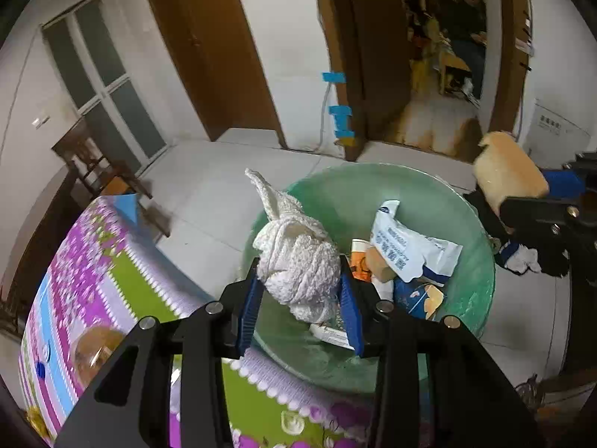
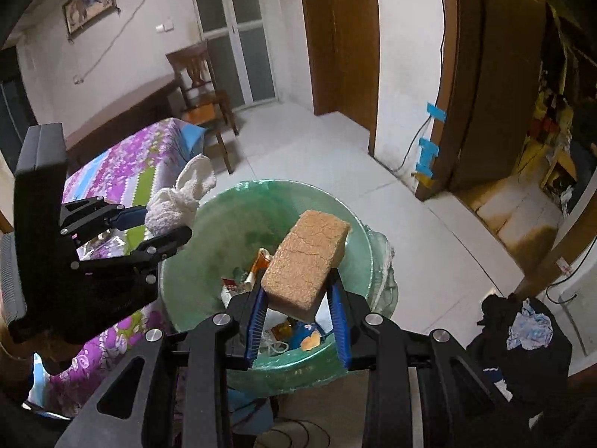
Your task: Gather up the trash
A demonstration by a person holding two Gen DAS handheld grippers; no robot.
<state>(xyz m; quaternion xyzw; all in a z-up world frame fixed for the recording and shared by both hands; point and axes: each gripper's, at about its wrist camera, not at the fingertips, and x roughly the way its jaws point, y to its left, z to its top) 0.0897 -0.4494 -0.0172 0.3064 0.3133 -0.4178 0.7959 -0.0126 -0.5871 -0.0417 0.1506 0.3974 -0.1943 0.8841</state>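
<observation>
Trash bin (image 1: 466,201) contents partly hidden, towel (image 1: 298,261), sponge (image 2: 306,257)

White packet (image 1: 408,252) lying in the green bin (image 1: 440,194): blue printed characters run along its face, with a small round blue logo at its upper end. Both too blurred and tilted to make out. Orange-and-white pack (image 1: 359,257) just left of that packet in the bin: print on it, unreadable. White panel (image 1: 550,124) on the wall beyond the bin, to its right: a short row of dark marks, too small to read. No other lettering legible anywhere.
</observation>
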